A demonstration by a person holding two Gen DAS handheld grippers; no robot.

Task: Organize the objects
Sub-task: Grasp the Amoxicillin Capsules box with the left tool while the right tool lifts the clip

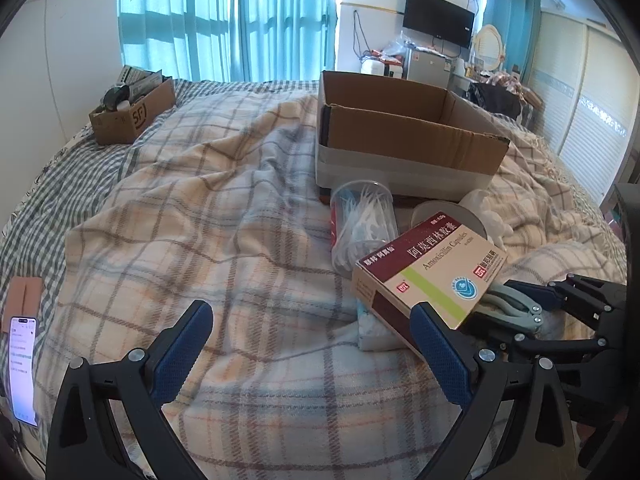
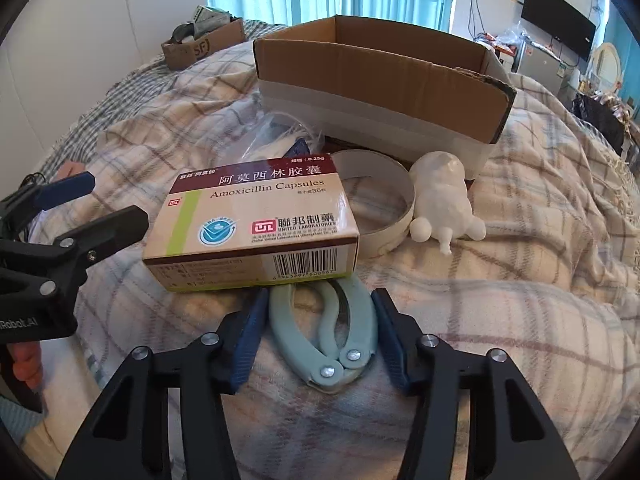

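Note:
An amoxicillin box [image 2: 256, 220] lies on the plaid blanket, also in the left wrist view [image 1: 432, 276]. A pale green hinged tool [image 2: 332, 336] lies in front of it, partly under the box. My right gripper [image 2: 320, 304] is open with its fingers on both sides of the tool, not closed on it. My left gripper [image 1: 312, 320] is open and empty, its right finger beside the box. Behind stand a clear cup of floss picks [image 1: 362, 224], a white tape ring [image 2: 384, 208], a white figurine [image 2: 444, 196] and a large open cardboard box [image 2: 380, 80].
A small SF cardboard box [image 1: 132, 110] full of items sits at the bed's far left corner. A lit phone [image 1: 22, 368] lies at the left edge. A TV and cluttered shelf stand by the far wall. Crumpled white tissue [image 1: 372, 330] lies under the medicine box.

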